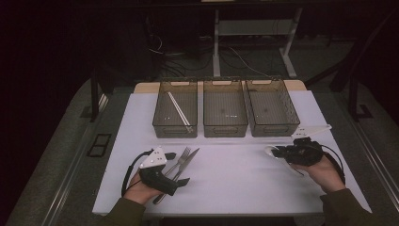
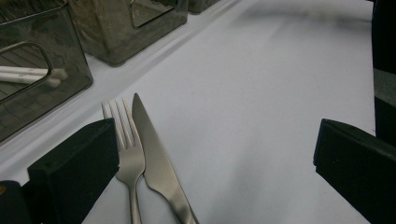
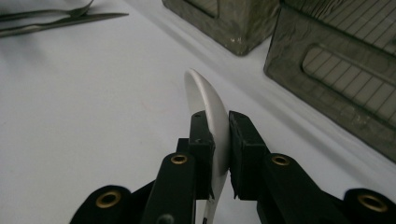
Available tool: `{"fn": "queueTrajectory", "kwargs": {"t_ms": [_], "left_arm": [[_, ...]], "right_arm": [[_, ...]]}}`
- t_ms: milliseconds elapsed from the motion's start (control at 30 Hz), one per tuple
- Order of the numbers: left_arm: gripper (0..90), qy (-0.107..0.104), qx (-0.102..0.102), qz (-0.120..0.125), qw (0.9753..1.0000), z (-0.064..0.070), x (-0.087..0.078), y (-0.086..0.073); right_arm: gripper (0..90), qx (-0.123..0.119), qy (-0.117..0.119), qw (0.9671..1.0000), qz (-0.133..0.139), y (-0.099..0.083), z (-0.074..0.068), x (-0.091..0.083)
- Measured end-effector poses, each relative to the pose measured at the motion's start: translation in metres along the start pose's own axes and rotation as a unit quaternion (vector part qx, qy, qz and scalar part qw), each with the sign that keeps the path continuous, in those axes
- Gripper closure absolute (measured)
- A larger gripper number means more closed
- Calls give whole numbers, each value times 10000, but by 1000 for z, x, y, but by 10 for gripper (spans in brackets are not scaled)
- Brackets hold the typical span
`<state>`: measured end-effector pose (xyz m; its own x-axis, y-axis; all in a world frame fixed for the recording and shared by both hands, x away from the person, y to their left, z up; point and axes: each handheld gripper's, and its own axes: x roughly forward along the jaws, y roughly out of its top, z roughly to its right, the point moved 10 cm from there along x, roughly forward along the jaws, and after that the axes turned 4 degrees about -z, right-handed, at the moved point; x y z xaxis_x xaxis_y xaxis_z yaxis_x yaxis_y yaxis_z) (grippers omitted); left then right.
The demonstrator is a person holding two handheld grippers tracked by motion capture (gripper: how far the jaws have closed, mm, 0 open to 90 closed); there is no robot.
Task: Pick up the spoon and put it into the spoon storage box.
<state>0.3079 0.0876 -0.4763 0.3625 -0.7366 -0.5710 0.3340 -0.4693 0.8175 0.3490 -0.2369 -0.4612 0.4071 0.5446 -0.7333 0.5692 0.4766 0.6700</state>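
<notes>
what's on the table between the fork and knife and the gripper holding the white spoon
Nothing. In the high view, bare white table cover runs from the fork and knife to the right gripper, shut on the white spoon.

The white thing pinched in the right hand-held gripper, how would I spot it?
Start at the three smoky bins on the white table. Before the rightmost one sits the right hand-held gripper, shut on a white spoon. Unlike the steel fork and knife lying far left, it is white and held edge-up.

A white spoon (image 3: 208,108) stands on edge, clamped above the table; fork (image 2: 126,144) and knife (image 2: 156,163) lie side by side.
</notes>
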Motion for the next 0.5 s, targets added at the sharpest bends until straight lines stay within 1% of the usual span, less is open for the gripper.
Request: {"fn": "queueTrajectory", "kwargs": {"t_ms": [100,133,233,500], "left_arm": [[0,-2,-6,5,10000,0,0,0],[0,-2,-36,29,10000,1,1,1],[0,-4,-23,28,10000,1,0,1],[0,-16,-3,16,10000,1,1,0]], "right_arm": [[804,41,8,10000,41,6,0,1],[805,36,5,10000,80,10,1,1],[804,80,28,9999,137,18,2,4],[804,84,19,9996,273,38,3,11]]}}
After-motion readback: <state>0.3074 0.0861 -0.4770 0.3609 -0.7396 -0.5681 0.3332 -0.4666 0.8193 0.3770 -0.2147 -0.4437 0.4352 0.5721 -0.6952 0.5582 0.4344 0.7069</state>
